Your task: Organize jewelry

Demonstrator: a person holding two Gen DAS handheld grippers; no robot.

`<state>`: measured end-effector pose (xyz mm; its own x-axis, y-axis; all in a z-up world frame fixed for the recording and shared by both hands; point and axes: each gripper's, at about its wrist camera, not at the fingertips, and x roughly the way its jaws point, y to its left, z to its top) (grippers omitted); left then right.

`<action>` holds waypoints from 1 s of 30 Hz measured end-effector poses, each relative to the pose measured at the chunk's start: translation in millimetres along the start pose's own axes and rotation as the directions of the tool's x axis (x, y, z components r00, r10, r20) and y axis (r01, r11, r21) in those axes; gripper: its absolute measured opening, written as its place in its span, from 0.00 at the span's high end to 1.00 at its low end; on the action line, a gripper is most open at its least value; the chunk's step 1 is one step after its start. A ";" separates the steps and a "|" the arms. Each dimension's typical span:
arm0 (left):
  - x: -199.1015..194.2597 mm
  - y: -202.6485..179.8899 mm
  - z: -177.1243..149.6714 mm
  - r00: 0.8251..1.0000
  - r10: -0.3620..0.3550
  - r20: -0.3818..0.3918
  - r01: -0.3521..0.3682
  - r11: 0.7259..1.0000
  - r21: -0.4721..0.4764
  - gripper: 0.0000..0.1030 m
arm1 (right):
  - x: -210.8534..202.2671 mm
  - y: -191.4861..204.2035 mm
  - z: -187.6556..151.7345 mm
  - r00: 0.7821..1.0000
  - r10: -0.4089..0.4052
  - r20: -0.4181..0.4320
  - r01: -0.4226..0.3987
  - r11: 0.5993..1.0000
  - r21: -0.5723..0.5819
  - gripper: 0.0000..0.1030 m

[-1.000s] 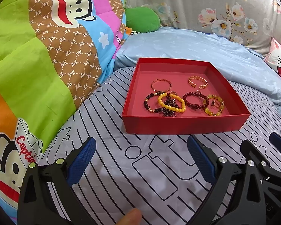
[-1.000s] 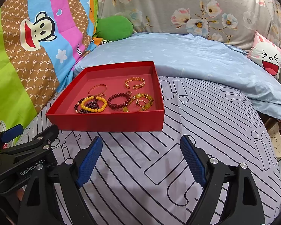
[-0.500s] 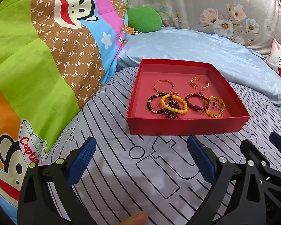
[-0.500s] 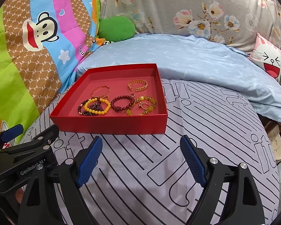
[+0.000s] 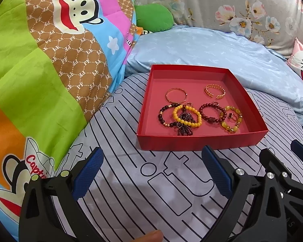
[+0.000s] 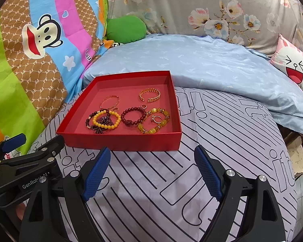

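Red tray [image 5: 200, 140] lay flat on the striped bedsheet [image 5: 143, 183], its near wall facing both grippers. Bracelets sat in the tray's near half; the open gold cuff [image 5: 214, 91] lay toward the far right, gap facing the near side. Left gripper [image 5: 151, 173] and right gripper [image 6: 151, 171] were short of the tray, jaws apart, holding nothing.

I count one red box [image 5: 194, 141] on the bed. Inside it I see four bead bracelets: one dark bead bracelet [image 5: 163, 117], one yellow bead bracelet [image 5: 186, 116], one dark red bead bracelet [image 5: 212, 113] and one amber bead bracelet [image 5: 232, 119]. There are two gold bangles (one thin bangle [image 5: 175, 95], one chain-look bangle [image 5: 214, 91]). I count one ring [image 6: 156, 119], though small bits nearby are hard to tell.
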<state>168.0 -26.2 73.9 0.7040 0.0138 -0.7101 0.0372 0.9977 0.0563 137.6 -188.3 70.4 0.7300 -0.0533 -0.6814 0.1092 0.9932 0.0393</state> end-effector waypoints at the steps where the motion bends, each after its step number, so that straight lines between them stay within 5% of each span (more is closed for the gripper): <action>1: 0.6 -0.1 0.5 1.000 -0.003 -0.005 0.003 1.000 0.001 0.10 | 0.0 -0.1 0.2 1.000 -0.001 -0.002 0.001 1.000 -0.002 0.21; 30: 2.3 -0.2 14.6 0.998 -0.023 -0.051 0.022 1.000 -0.017 0.15 | -6.2 1.5 16.2 1.000 0.004 -0.016 -0.004 1.000 -0.022 0.21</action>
<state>180.0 -27.3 82.5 0.6661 -0.0053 -0.7459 0.0403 0.9988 0.0289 144.2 -188.2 86.5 0.7193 -0.0481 -0.6931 0.0918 0.9954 0.0261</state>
